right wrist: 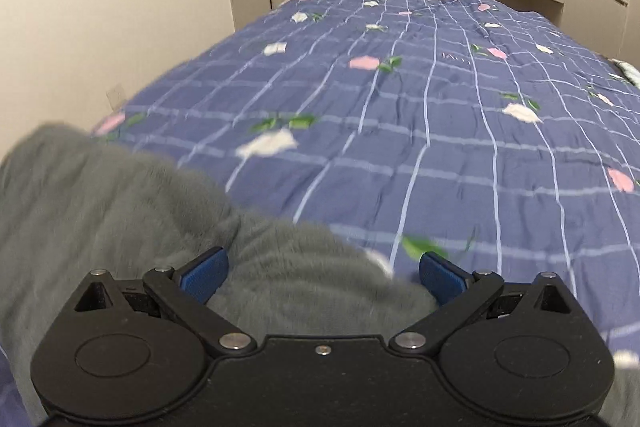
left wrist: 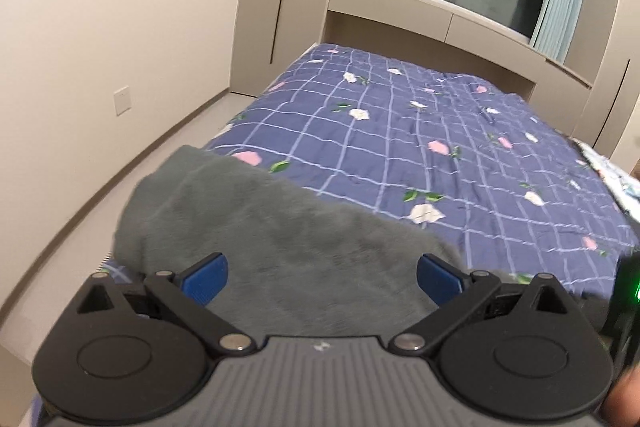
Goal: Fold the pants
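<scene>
A: Left side first. Left gripper (left wrist: 322, 277) hangs low over the pants (left wrist: 256, 227), a grey fleecy heap at the near edge of the bed (left wrist: 400, 131). Blue pads (left wrist: 206, 277) spread wide, nothing pinched between them.

B: Which way does the cloth lie from it?

A: Directly ahead and below, filling the gap between the fingers. The heap's far edge slopes from far-left down to near-right, so I judge the long axis runs roughly across the view, tilted. Waistband or legs: cannot tell, too blurred.

B: And to the right?

A: Right gripper (right wrist: 323, 277) also spread, holding nothing. Here the pants (right wrist: 120, 207) sit ahead but bulk off to its left; its right finger is over quilt, with the cloth edge just inside it.

B: So which is nearer?

A: My guess is the left sits more squarely over cloth. The right is at the heap's right-hand end, likely placed for a corner grab.
</scene>
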A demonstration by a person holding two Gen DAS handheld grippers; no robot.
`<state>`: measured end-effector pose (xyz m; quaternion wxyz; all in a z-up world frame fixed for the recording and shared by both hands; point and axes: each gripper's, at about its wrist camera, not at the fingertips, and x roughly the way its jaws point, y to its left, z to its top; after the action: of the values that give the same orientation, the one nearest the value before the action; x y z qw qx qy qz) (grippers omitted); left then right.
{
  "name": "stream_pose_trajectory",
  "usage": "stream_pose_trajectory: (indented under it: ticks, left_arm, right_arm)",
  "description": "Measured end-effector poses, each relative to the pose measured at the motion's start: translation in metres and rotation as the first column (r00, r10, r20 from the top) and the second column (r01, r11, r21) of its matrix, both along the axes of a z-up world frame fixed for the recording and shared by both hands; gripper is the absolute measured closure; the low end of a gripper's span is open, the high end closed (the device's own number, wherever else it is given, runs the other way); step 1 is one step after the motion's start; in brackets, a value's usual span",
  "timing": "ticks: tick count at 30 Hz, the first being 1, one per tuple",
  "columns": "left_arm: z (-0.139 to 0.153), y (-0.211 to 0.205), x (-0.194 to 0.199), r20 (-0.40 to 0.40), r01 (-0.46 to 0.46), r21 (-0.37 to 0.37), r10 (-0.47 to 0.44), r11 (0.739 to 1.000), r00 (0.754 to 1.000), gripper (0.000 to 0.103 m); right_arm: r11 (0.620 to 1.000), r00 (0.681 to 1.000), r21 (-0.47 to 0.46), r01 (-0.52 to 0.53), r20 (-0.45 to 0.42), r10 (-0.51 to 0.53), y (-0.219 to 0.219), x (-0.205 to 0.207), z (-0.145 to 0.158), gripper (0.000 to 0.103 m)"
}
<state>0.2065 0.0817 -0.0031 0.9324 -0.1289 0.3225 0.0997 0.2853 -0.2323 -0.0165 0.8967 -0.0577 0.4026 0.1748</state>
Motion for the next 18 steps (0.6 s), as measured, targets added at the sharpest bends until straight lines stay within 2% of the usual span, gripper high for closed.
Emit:
stream_pose_trajectory:
  ticks: [4,8,11,14,16,18]
  left_arm:
    - [-0.010,-0.011,0.010,-0.041,0.012,0.015,-0.011,1.000,0.999,0.001]
    - [-0.030,-0.019,0.016,-0.140,0.039,0.089,-0.026,0.995,0.990,0.001]
    - [-0.042,-0.028,0.016,-0.204,0.068,0.146,-0.038,0.987,0.978,0.001]
    - [-0.052,-0.040,0.016,-0.247,0.085,0.211,-0.031,0.974,0.968,0.001]
    - [-0.049,-0.045,0.012,-0.250,0.089,0.240,-0.027,0.967,0.968,0.001]
    - [-0.042,-0.047,0.009,-0.244,0.088,0.231,-0.030,0.969,0.969,0.001]
  right_arm:
    - [0.999,0.993,-0.035,0.020,0.117,-0.016,0.005,-0.024,-0.004,0.001]
    - [0.995,0.993,0.086,0.040,0.109,-0.049,-0.022,-0.039,0.011,0.001]
    - [0.998,0.992,0.051,0.034,0.121,-0.040,-0.042,-0.063,0.018,0.001]
    - [0.998,0.993,-0.068,0.014,0.117,-0.006,-0.048,-0.082,0.005,0.001]
    - [0.997,0.989,-0.083,0.000,0.147,0.012,-0.055,-0.095,0.000,0.001]
    - [0.997,0.987,-0.075,0.005,0.162,0.007,-0.064,-0.105,0.004,0.001]
